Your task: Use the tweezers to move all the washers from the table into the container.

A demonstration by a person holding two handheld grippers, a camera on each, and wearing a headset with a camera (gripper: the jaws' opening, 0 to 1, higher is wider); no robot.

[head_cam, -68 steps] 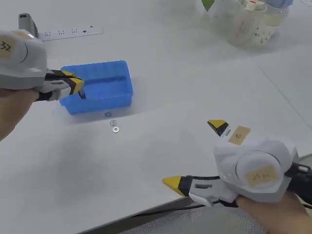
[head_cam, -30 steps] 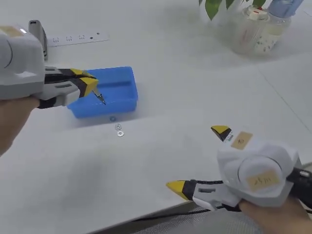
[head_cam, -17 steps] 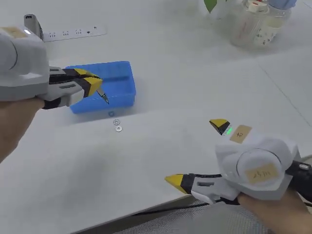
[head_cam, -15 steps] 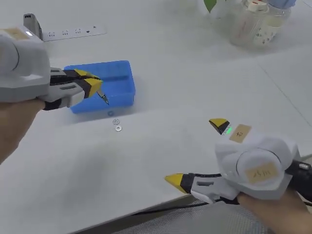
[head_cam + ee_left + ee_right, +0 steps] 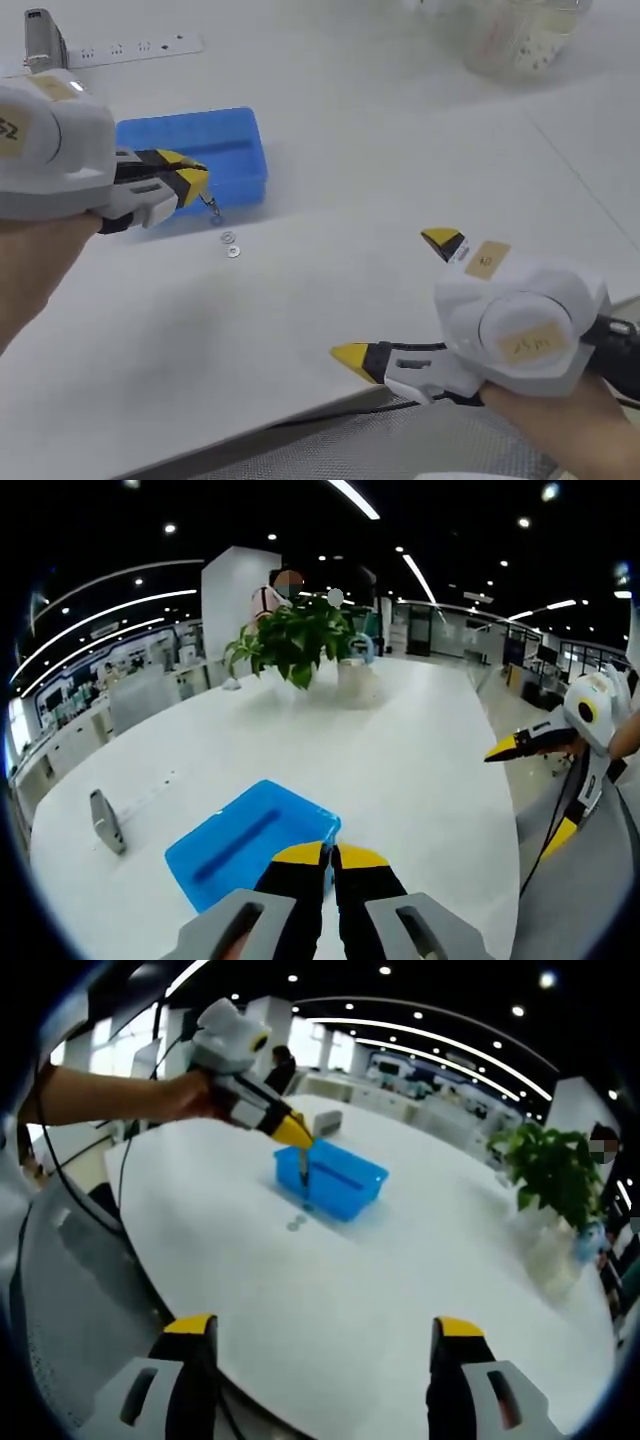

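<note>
Two small metal washers lie on the white table just in front of the blue container. My left gripper is shut on the tweezers. The tweezers point down, their tip just above the table by the container's front right corner and a little short of the washers. From the right gripper view, the left gripper holds the tweezers over the container, with the washers in front of it. My right gripper hangs open and empty near the table's front edge.
A power strip and a grey metal block lie behind the container. A clear jar stands at the far right, with a potted plant beside it. The table's front edge is close to my right gripper.
My left gripper has carried the tweezers from over the container's left part to its front right corner, lower and nearer the washers. The right gripper has stayed put and open.
</note>
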